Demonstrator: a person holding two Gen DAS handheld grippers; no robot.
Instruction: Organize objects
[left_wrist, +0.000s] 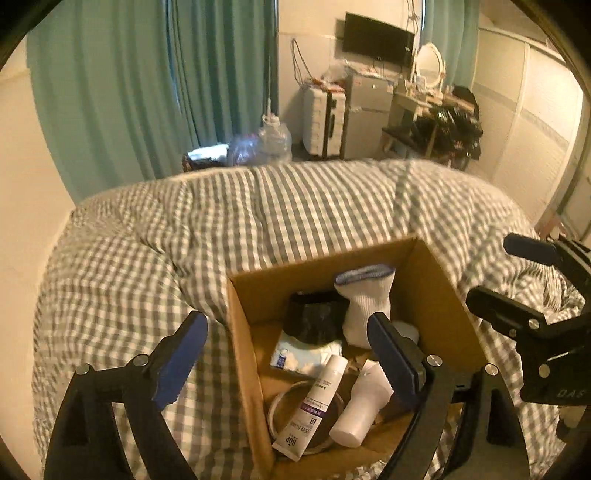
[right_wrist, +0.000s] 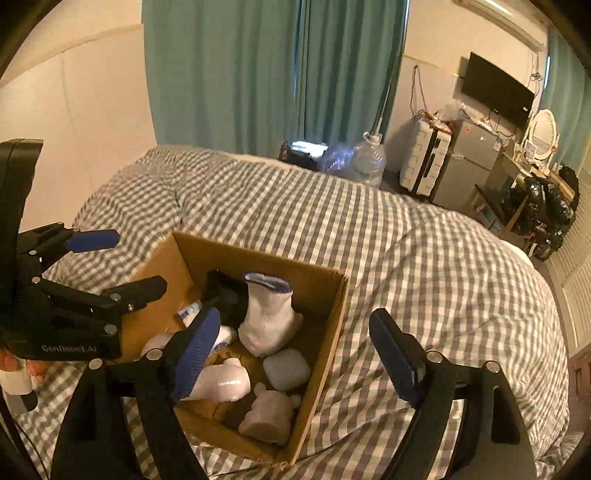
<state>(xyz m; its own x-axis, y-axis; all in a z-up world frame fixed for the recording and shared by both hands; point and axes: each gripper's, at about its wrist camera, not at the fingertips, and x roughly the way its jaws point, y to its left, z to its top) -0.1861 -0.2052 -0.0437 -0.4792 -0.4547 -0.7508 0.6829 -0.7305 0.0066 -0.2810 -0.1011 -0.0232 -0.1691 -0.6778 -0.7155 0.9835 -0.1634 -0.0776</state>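
On the checked bedspread (left_wrist: 295, 206) sits the open cardboard box (left_wrist: 243, 332), and everything the task concerns appears to lie inside it: a white sock (left_wrist: 364, 306) standing against a black bundle (left_wrist: 314, 319), a white tube (left_wrist: 314, 402) lying over a ring-shaped roll of tape (left_wrist: 280, 406), and a white bottle (left_wrist: 364, 402) beside it; from the right wrist view a pale stuffed toy (right_wrist: 267, 415) and a small whitish block (right_wrist: 287, 369) also show at the box's near corner

Both grippers hover above the box with fingers spread wide and nothing between them; no earlier view is given, so I only say they are released. The left gripper (left_wrist: 288, 363) straddles the box's left wall, one finger outside over the bedspread, the other inside by the bottle. The right gripper (right_wrist: 291, 358) straddles the opposite wall, its left finger over the bottle

The tube's long axis runs toward the left gripper, roughly along its pointing line, so that hand seems nearer to it; the sock and toy lie closer to the right gripper

No loose item shows on the bedspread, so the sorting looks largely done
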